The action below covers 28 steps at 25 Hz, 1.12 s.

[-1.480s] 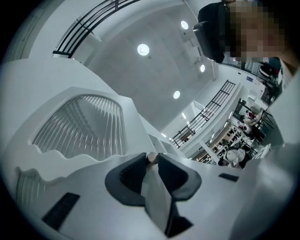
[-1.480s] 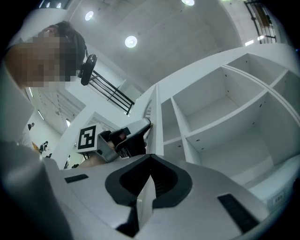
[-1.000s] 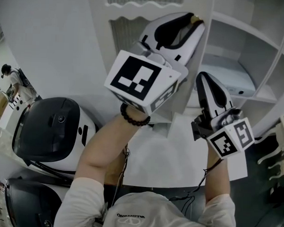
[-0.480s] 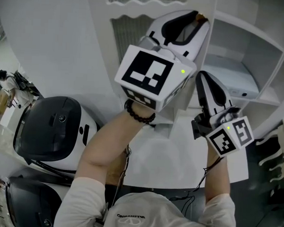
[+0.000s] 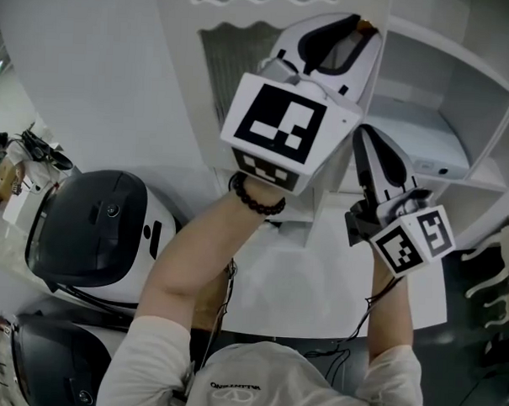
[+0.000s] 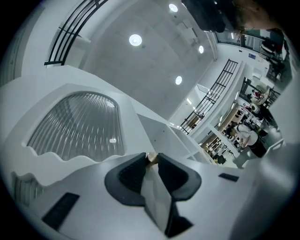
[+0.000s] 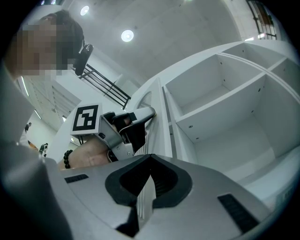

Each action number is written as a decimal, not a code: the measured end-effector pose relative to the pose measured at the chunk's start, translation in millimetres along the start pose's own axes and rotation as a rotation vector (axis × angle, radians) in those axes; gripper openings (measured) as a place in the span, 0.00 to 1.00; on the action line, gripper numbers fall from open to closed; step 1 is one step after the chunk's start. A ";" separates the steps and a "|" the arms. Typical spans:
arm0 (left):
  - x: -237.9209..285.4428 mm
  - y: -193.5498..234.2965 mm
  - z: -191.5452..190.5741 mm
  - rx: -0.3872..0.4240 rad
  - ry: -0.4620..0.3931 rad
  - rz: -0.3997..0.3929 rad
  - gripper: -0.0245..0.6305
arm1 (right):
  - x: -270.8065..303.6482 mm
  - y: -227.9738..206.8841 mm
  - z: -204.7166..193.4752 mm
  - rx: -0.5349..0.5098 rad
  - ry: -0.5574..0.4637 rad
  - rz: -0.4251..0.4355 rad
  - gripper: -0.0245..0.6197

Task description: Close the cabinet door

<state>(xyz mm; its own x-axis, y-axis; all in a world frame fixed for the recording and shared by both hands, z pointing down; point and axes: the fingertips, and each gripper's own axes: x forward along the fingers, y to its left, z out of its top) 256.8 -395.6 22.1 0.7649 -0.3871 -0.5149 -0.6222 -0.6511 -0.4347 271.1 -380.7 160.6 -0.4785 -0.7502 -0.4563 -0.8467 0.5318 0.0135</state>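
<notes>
two grippers are raised: the left gripper (image 6: 151, 156) is clamped on the brass knob (image 6: 151, 160) of the cabinet door (image 6: 79, 126), beside the shelves (image 7: 220, 101); the right gripper (image 7: 150, 159) is closed, empty.

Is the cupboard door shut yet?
Not quite, it seems. Done: the left gripper is shut on the small brass knob of the ribbed-glass cabinet door. In hand: that grip holds the door. Left: swinging it flush, since the shelves beside it look uncovered. The right gripper is shut and empty.
</notes>
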 end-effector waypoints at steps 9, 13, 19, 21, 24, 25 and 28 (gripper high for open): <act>8.4 3.0 -8.5 0.015 0.027 0.018 0.16 | 4.1 -5.8 -6.2 0.008 0.006 0.002 0.05; 12.9 4.7 -12.0 0.024 0.035 0.029 0.16 | 4.8 -9.2 -9.9 0.010 0.012 -0.002 0.05; 18.3 7.6 -16.8 0.031 0.054 0.040 0.16 | 3.4 -9.8 -9.6 0.014 0.012 -0.004 0.05; 20.2 9.2 -19.4 0.032 0.060 0.044 0.16 | 3.3 -11.3 -9.7 0.016 0.012 -0.005 0.05; 22.3 11.4 -23.0 0.034 0.069 0.050 0.16 | 3.0 -12.6 -10.3 0.019 0.012 -0.006 0.05; 23.4 11.9 -23.5 0.035 0.070 0.053 0.16 | 2.7 -13.3 -10.3 0.019 0.012 -0.008 0.05; 26.1 12.8 -25.0 0.043 0.074 0.060 0.16 | 1.2 -14.3 -11.5 0.020 0.015 -0.014 0.05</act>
<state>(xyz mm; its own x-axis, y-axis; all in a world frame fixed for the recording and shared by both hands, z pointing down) 272.9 -430.4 21.5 0.7351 -0.4730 -0.4857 -0.6727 -0.5975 -0.4364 279.9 -393.8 170.1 -0.4706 -0.7632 -0.4428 -0.8483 0.5294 -0.0108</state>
